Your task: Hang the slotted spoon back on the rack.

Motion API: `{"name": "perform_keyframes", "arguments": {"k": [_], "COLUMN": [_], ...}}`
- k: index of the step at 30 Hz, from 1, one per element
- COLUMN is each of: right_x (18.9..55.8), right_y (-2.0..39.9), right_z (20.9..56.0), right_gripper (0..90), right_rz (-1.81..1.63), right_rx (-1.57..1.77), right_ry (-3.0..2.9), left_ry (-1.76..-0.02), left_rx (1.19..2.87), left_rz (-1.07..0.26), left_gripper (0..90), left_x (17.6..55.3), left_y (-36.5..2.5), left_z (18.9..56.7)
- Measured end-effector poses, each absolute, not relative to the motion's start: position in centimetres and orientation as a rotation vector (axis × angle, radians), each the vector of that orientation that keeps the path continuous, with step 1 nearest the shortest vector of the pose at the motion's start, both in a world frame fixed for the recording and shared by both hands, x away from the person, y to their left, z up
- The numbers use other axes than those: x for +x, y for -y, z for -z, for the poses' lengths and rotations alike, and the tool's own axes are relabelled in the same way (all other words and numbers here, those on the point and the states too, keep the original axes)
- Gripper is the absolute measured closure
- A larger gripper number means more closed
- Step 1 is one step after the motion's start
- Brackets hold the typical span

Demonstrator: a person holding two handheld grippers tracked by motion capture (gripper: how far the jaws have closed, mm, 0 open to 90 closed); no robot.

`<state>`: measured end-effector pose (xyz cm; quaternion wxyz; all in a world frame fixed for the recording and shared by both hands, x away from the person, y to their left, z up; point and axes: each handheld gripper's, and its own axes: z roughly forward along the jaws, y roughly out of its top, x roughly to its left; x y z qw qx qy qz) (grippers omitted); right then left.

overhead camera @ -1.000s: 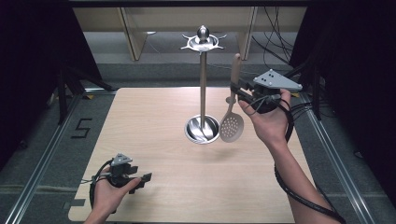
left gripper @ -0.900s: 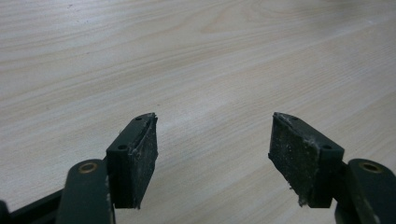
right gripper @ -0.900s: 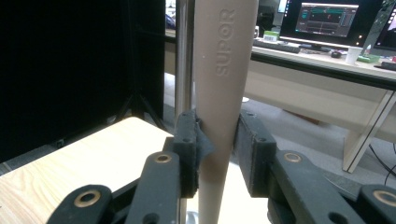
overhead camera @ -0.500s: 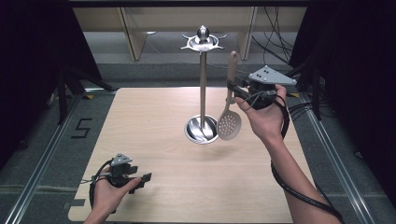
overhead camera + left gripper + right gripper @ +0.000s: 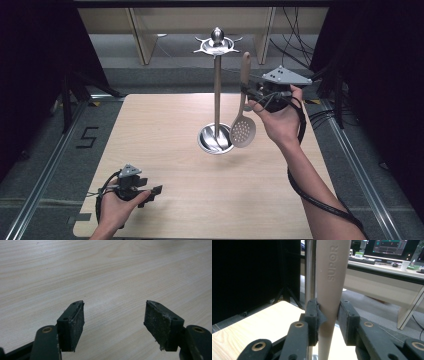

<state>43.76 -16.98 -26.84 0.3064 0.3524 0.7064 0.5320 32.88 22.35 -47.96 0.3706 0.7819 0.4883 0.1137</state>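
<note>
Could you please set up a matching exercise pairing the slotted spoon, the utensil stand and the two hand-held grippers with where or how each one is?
Things:
1. slotted spoon
2. utensil stand
3. left hand-held gripper
4. right hand-held gripper

States:
A. jaws open, nothing between them, low over the near left of the table
B. upright at the table's middle
C. hanging bowl-down in the air, held by its handle
D. jaws closed on a beige handle

Pairs: 1-C, 2-B, 3-A, 4-D

We see the pale wooden surface point(image 5: 165, 150) evenly lit from above against dark surroundings; the polished steel stand point(image 5: 217, 95) glints, and close views blur slightly.
</note>
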Motion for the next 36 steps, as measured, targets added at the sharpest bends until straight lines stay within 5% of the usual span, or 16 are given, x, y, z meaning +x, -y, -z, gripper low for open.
{"name": "perform_keyframes", "arguments": {"k": [36], "right_x": [45.7], "right_y": [16.4], "right_z": [25.9], "right_gripper": [71.5], "right_rz": [-1.404], "right_rx": [0.937], "right_ry": [-1.947], "left_ry": [-1.241], "left_rx": [2.042], "left_rz": [-0.287], "left_gripper": [31.6], "left_x": [32.9], "left_y": [-22.6], "left_z": [47.9]}}
